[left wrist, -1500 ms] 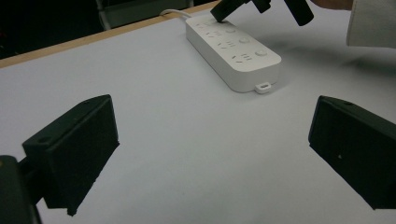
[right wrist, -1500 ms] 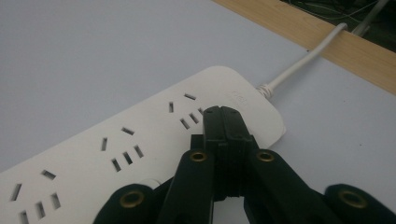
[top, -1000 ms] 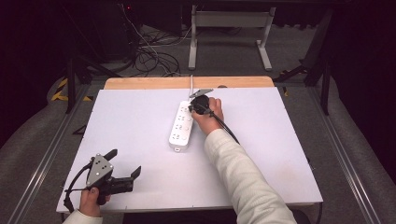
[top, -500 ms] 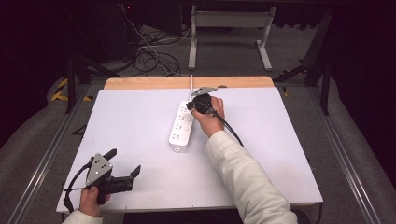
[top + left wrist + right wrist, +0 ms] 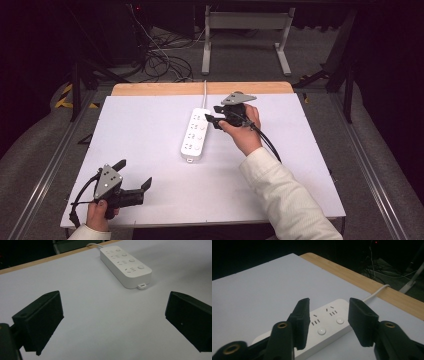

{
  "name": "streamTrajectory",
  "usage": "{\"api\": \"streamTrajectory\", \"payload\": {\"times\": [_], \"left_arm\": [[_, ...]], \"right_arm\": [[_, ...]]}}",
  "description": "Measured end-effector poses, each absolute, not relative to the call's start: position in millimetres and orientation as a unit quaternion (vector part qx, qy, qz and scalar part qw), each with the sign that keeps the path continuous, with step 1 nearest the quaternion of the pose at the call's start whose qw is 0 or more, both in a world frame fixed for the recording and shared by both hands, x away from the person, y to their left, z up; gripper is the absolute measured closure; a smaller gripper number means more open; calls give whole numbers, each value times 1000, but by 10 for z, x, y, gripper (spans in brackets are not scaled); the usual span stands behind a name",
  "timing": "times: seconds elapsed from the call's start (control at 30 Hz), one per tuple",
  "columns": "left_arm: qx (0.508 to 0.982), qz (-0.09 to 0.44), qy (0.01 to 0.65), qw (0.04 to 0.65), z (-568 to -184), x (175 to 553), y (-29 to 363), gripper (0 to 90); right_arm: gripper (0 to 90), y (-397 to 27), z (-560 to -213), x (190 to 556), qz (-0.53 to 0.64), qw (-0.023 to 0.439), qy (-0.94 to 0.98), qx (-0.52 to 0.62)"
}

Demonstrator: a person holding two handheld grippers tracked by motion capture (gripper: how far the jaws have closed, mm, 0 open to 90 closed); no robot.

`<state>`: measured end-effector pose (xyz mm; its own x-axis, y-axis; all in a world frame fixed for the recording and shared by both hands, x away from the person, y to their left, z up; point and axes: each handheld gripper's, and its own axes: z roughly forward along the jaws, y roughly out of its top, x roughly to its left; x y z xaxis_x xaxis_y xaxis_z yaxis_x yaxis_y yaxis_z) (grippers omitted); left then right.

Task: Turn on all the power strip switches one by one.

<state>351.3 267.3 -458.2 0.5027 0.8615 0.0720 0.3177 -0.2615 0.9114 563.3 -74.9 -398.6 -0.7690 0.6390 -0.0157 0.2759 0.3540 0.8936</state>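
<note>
Just beside the power strip [image 5: 196, 133], the right tool [image 5: 214, 115] gapes, empty.

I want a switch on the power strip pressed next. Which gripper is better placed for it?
Right. The right gripper hangs open at the power strip's far end, its buttons between the jaws in its own view. The left gripper sits open near the table's front edge, well apart.
</note>
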Motion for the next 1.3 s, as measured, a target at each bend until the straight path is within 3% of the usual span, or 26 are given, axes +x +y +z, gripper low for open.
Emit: {"api": "streamTrajectory", "payload": {"times": [0.17,0.43,0.73,1.0,1.3], "left_arm": [[735,299,402,458,-4581,3505,2673,19],[735,300,400,457,-4580,3505,2670,19],[736,301,399,457,-4579,3503,2661,19],[735,301,395,461,-4575,3493,2659,19],[730,311,384,471,-4578,3477,2653,18]], "right_arm": [[331,-929,-3952,5452,513,184,790,280],[288,-1241,-3961,5137,528,158,783,290],[181,-1599,-4126,4809,552,164,778,252],[115,-1862,-4398,4562,560,152,778,238],[104,-2023,-4791,4289,528,149,800,243]]}}
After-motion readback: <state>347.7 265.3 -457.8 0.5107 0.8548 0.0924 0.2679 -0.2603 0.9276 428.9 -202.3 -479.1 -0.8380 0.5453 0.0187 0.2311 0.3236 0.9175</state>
